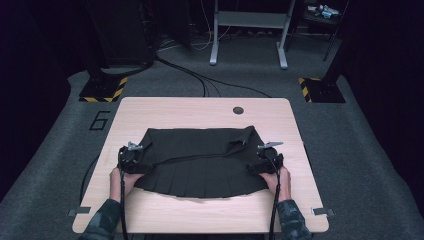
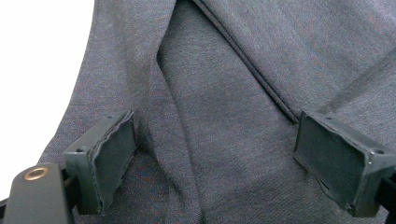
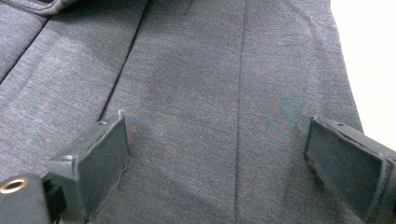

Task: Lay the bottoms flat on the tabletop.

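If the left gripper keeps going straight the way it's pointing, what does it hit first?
Most likely the dark pleated skirt: the left gripper has its jaws open right over the cloth, with the wooden table underneath. How near is unclear.

Table front: a bare strip of the wooden table (image 1: 200,212) is lying open between the skirt's hem and the near edge.
Table back: bare wood is running behind the dark skirt (image 1: 200,160), broken by one round cable hole (image 1: 238,110).
Table sides: narrow bare margins are lying outside each hand.
Left gripper (image 2: 210,154): jaws are standing wide over cloth, a raised fold lying between them.
Right gripper (image 3: 217,158): jaws are standing wide over flat pleats.
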`<state>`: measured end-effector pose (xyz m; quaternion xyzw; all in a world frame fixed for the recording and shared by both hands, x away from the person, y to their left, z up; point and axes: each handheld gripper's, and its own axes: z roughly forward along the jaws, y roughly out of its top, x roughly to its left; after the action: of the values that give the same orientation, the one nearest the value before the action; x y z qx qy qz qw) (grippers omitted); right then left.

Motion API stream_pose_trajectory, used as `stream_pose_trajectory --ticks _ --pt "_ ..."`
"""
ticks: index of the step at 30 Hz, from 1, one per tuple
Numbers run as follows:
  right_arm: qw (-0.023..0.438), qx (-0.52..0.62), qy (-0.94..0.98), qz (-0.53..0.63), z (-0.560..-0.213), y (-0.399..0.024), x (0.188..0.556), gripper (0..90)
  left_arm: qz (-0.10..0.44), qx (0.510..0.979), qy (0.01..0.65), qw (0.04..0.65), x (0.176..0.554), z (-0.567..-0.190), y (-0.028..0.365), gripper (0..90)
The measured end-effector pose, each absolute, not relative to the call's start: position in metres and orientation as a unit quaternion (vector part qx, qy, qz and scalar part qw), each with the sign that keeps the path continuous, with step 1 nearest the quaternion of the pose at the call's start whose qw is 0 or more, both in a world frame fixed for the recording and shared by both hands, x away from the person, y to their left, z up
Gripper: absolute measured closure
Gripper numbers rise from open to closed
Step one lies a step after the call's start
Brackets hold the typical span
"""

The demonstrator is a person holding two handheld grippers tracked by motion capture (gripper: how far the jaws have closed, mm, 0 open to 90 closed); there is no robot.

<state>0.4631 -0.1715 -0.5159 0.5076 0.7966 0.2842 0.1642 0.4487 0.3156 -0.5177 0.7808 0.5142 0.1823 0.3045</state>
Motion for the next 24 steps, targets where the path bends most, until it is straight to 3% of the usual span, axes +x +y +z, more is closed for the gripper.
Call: stream_pose_trajectory --ticks 24 --pt "0.173 0.495 0.797 0.301 -0.519 -0.179 0.414 6.8 0.188 0.778 0.505 0.323 0.387 -0.522 0.315 12.5"
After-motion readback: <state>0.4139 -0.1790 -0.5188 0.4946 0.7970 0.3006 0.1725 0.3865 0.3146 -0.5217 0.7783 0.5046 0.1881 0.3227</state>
